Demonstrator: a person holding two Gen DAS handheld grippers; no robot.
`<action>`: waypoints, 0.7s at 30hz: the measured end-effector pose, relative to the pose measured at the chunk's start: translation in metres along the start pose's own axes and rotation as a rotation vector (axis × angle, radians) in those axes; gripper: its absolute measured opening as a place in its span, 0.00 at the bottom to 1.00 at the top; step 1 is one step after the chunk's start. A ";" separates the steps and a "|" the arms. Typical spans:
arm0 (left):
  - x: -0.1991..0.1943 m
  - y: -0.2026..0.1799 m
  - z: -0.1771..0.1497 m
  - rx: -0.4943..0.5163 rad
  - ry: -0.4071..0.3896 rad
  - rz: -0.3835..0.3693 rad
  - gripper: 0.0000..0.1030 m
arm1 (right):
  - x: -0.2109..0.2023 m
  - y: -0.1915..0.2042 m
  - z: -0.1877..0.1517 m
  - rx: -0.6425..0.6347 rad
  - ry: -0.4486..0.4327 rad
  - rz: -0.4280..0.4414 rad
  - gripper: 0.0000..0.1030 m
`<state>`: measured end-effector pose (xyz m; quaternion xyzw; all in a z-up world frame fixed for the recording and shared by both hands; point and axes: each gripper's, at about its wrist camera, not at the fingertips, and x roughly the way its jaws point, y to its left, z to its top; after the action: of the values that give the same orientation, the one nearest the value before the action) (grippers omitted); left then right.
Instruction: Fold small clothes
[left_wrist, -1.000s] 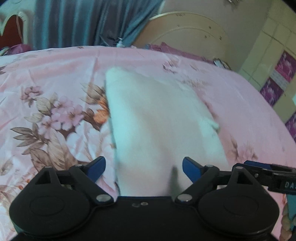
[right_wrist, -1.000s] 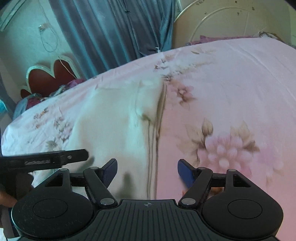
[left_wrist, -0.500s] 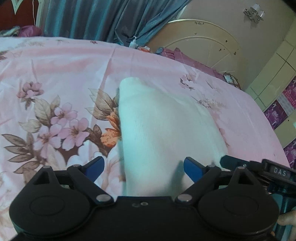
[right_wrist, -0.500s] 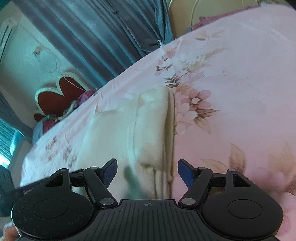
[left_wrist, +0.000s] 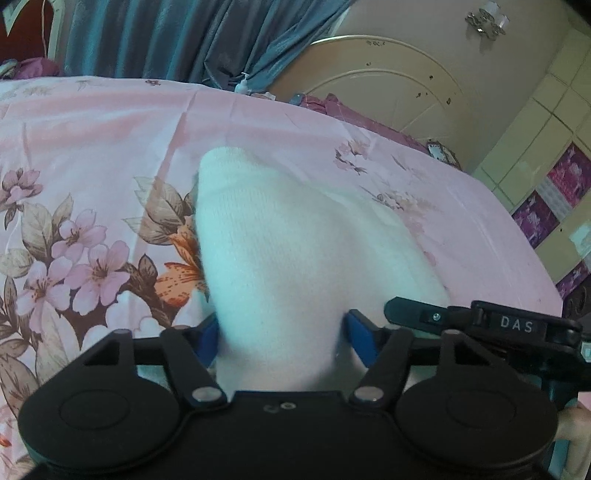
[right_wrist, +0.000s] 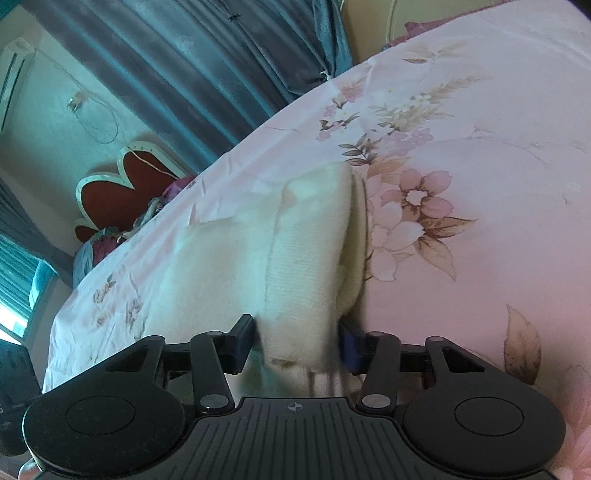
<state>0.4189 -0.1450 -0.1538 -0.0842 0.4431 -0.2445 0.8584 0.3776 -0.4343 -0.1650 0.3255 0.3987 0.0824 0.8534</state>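
Grasp step: left gripper (left_wrist: 282, 341) and right gripper (right_wrist: 295, 345) jaws had just been closing, both pinching white garment (left_wrist: 295, 251) on bed (left_wrist: 110, 122). Next, probably: lift near edge, fold toward bed's far edge.

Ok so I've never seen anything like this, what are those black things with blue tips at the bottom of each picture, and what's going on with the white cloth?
Each is a hand-held gripper: a person carries one in each hand, and a camera on it looks forward along its two blue-tipped fingers. One picture comes from the left hand-held gripper, the other from the right hand-held gripper. Both look down on a bed with a pink floral sheet, where a white knitted garment lies. Both have just been closing: in each picture the near edge of the garment sits bunched between the blue tips, which press against it, so each seems to be gripping the cloth, probably to fold it.
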 end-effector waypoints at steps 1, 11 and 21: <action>0.000 0.000 0.000 0.008 0.002 0.002 0.61 | 0.001 0.002 -0.001 -0.009 -0.004 -0.007 0.46; -0.017 -0.013 0.008 0.065 -0.019 0.000 0.34 | -0.006 0.023 -0.003 -0.021 -0.027 -0.011 0.33; -0.061 -0.011 0.018 0.094 -0.079 -0.019 0.33 | -0.026 0.070 -0.003 -0.050 -0.075 0.055 0.32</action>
<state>0.3995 -0.1256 -0.0953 -0.0576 0.3961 -0.2699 0.8758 0.3664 -0.3892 -0.1070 0.3180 0.3552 0.1036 0.8729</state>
